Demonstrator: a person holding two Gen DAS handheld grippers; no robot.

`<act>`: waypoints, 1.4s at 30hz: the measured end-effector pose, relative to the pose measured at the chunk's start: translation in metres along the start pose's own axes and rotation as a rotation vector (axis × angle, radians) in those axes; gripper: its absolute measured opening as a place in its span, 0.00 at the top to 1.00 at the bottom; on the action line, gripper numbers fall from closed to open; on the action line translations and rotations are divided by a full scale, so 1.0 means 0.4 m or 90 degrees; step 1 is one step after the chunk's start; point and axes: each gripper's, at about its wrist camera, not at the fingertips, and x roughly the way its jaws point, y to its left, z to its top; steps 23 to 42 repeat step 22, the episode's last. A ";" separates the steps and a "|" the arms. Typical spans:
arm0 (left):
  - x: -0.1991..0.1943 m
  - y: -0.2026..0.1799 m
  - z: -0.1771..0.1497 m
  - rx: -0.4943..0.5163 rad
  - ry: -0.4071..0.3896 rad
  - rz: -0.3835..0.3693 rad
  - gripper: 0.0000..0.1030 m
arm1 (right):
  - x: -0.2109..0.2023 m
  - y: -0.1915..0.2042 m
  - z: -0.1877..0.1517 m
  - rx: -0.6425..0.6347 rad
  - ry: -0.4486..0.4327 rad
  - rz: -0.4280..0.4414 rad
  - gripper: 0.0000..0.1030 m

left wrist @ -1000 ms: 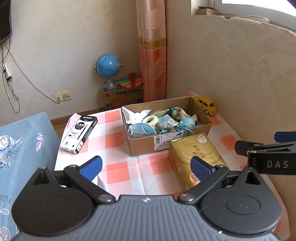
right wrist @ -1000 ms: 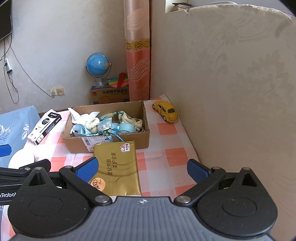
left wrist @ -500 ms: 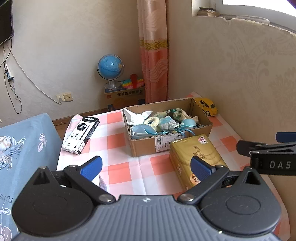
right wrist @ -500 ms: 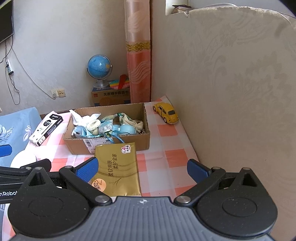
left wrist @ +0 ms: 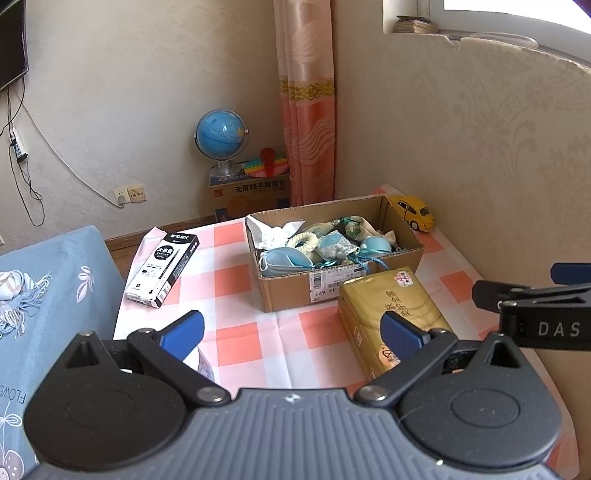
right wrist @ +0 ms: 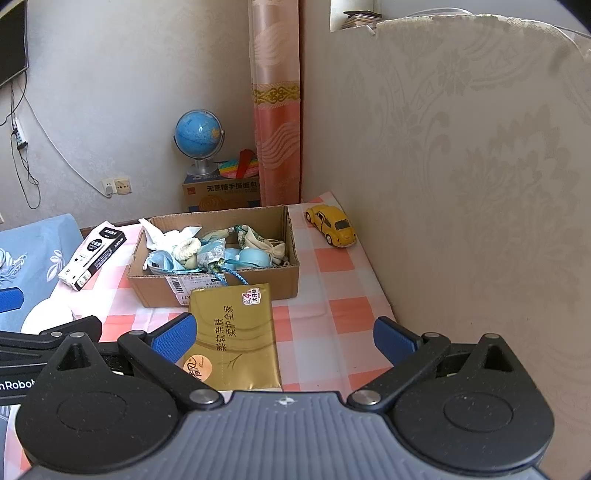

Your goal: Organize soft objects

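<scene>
Soft things fill the box point(left wrist: 334, 251) (job looks nearly done); both tools, left tool point(left wrist: 291, 328) and right tool point(right wrist: 282, 332), are wide and empty.

A small, daylit room corner with pale plaster walls.

The back wall point(left wrist: 110, 92) is plain beige, with a double wall socket point(left wrist: 129, 194) low down and thin cables point(left wrist: 22, 158) trailing from a power strip on the left; the dark edge of a wall-mounted screen point(left wrist: 13, 48) shows at the top left. A peach curtain point(left wrist: 306, 99) with a gold patterned band hangs in the corner. To the right stands a cream panel point(right wrist: 480, 166) with a raised floral pattern, its top edge chipped. Above it, bright daylight comes through a window point(left wrist: 498, 14), with some books on the sill point(left wrist: 413, 26). A strip of brown wooden floor point(left wrist: 125, 247) shows beside a blue flower-printed bed cover point(left wrist: 48, 295).
</scene>
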 end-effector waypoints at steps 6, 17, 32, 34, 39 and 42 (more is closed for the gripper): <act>-0.002 0.000 -0.001 0.000 0.000 0.000 0.02 | -0.001 0.000 -0.001 0.001 0.000 0.000 0.00; -0.003 -0.002 -0.001 -0.001 0.001 0.002 0.02 | -0.002 0.000 -0.003 0.001 0.000 0.000 0.00; -0.004 -0.003 -0.001 -0.001 0.001 0.002 0.02 | -0.003 0.000 -0.004 0.001 0.000 -0.001 0.00; -0.004 -0.003 -0.001 -0.001 0.001 0.002 0.02 | -0.003 0.000 -0.004 0.001 0.000 -0.001 0.00; -0.004 -0.003 -0.001 -0.001 0.001 0.002 0.02 | -0.003 0.000 -0.004 0.001 0.000 -0.001 0.00; -0.004 -0.003 -0.001 -0.001 0.001 0.002 0.02 | -0.003 0.000 -0.004 0.001 0.000 -0.001 0.00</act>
